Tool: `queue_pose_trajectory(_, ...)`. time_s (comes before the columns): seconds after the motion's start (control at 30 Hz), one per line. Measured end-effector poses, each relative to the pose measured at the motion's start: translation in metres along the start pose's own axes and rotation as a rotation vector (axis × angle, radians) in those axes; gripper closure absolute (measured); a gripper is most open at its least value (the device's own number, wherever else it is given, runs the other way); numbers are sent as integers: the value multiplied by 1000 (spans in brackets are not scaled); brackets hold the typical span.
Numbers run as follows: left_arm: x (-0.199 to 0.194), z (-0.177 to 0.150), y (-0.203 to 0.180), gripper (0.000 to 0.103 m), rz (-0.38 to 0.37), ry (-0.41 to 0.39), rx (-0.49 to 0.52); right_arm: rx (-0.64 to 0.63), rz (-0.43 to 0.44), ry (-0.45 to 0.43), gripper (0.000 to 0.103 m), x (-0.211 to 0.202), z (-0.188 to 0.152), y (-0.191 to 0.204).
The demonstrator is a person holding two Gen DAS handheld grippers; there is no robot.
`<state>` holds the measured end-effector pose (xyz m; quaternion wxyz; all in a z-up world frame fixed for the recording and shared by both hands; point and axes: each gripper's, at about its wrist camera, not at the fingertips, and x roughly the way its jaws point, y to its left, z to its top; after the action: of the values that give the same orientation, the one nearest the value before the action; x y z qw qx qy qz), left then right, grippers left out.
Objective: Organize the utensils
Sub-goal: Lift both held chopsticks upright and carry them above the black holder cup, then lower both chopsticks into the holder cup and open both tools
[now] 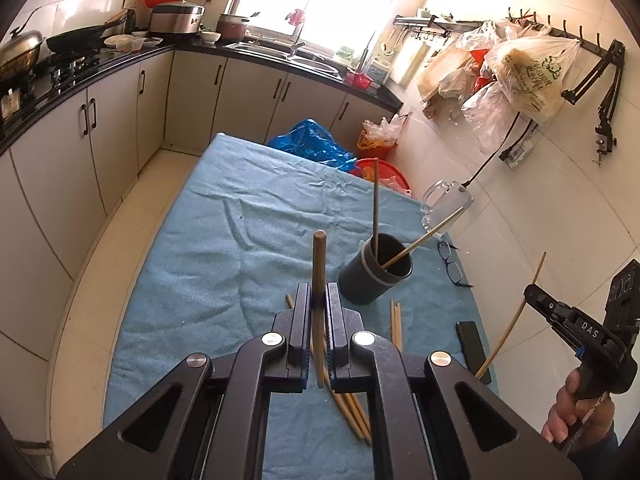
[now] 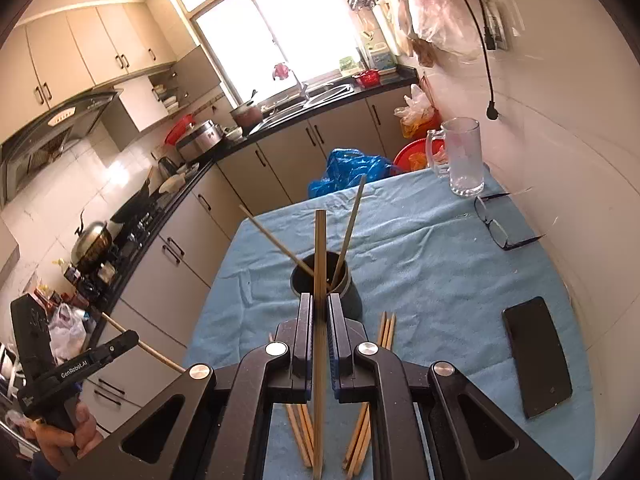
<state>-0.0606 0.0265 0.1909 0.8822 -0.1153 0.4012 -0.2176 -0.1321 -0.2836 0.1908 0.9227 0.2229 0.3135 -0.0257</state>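
My left gripper (image 1: 319,292) is shut on a thick wooden chopstick (image 1: 319,256) that stands upright between its jaws, above the blue cloth (image 1: 224,248). Just right of it stands a dark cup (image 1: 366,284) with two chopsticks leaning inside. In the same view my right gripper (image 1: 534,292) shows at the right edge, holding a thin chopstick (image 1: 510,326). From the right wrist, the right gripper (image 2: 320,300) is shut on that chopstick (image 2: 320,240) in front of the cup (image 2: 354,300). Loose chopsticks (image 2: 386,328) lie on the cloth beside and under both grippers.
A glass mug (image 2: 460,156), spectacles (image 2: 500,228) and a black phone (image 2: 536,356) lie on the cloth's right side, close to the tiled wall. A blue bag (image 2: 352,168) and red basin (image 2: 416,152) sit beyond the table's far edge. Kitchen cabinets run along the left.
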Motion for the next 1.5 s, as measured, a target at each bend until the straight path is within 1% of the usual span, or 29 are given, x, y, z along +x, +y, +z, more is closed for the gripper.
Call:
queue_pose_trajectory(0.27, 5, 28, -26, 97, -22, -18, 32, 45, 12, -35, 96, -2, 28, -14)
queue_pose_trajectory(0.47, 11, 57, -45, 97, -50, -33, 36, 79, 18, -71, 96, 6, 61, -21)
queue_pose_trajectory(0.63, 23, 83, -61, 97, -70, -44, 33, 108, 24, -97, 96, 23, 92, -25)
queue_pose_trajectory(0.77, 39, 101, -72, 97, -59, -59, 31, 110, 13, -117, 96, 44, 113, -22)
queue_pose_trajectory(0.9, 56, 113, -76, 97, -49, -66, 13, 107, -3, -126, 96, 66, 128, -19)
queue_pose_trajectory(1.1, 85, 119, -73, 97, -25, -53, -24, 137, -38, -150, 96, 95, 138, -24)
queue_pose_trajectory(1.27, 107, 113, -72, 97, -13, -37, -37, 190, -62, -151, 96, 112, 135, -39)
queue_pose_trajectory(1.37, 119, 109, -72, 97, -14, -12, -37, 203, -76, -131, 96, 123, 130, -44)
queue_pose_trajectory(1.5, 131, 104, -73, 97, -4, 12, -25, 187, -81, -101, 96, 131, 123, -46)
